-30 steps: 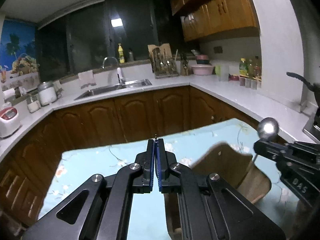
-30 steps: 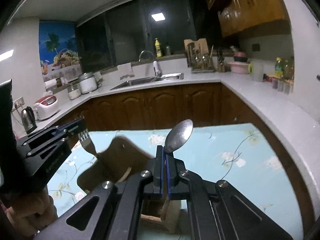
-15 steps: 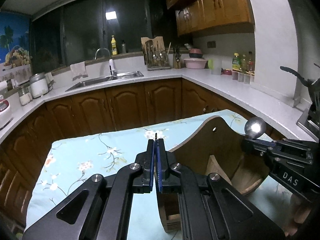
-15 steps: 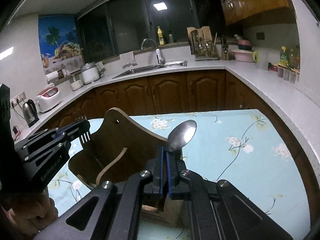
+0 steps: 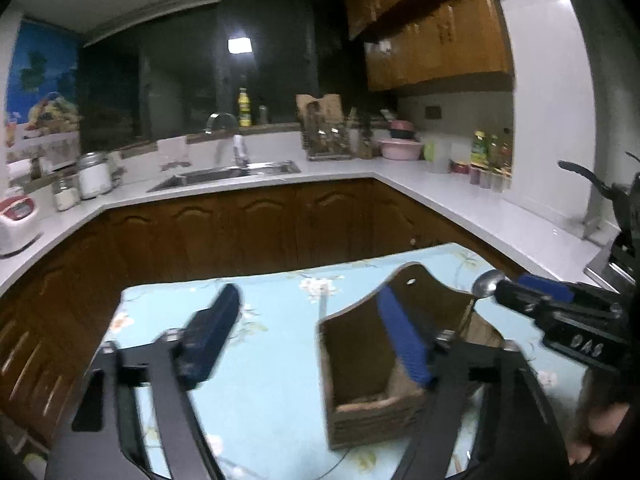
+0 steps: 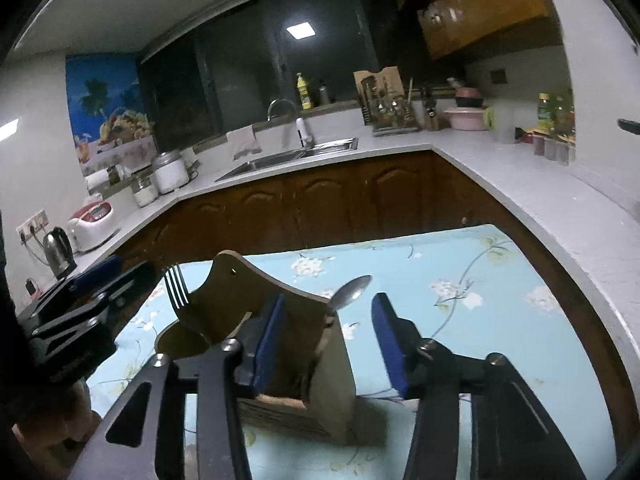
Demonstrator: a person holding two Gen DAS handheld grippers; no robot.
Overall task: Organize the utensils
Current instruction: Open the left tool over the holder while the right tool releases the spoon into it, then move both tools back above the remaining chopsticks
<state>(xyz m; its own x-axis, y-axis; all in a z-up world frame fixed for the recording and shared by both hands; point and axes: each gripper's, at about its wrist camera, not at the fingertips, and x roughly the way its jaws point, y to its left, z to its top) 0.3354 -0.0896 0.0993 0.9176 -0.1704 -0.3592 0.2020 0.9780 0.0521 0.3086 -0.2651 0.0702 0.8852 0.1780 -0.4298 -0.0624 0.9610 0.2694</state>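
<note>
Fork [image 6: 178,294] and spoon [image 6: 352,289] standing in wooden utensil holder [image 6: 320,360]. Left gripper [image 5: 316,340] and right gripper [image 6: 328,340] jaws just opened wide, empty. Nothing visibly left.

Each view is taken from behind a tool, angled slightly downward across the surface [image 5: 280,420]. The wooden holder [image 5: 372,364] is seen close up in both, from opposite sides.

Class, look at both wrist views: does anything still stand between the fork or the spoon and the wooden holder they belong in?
Nothing visible does. The fork and spoon already stand in the wooden holder, heads up. Both grippers, left and right, have just been opening, their fingers clear of the utensils.
</note>
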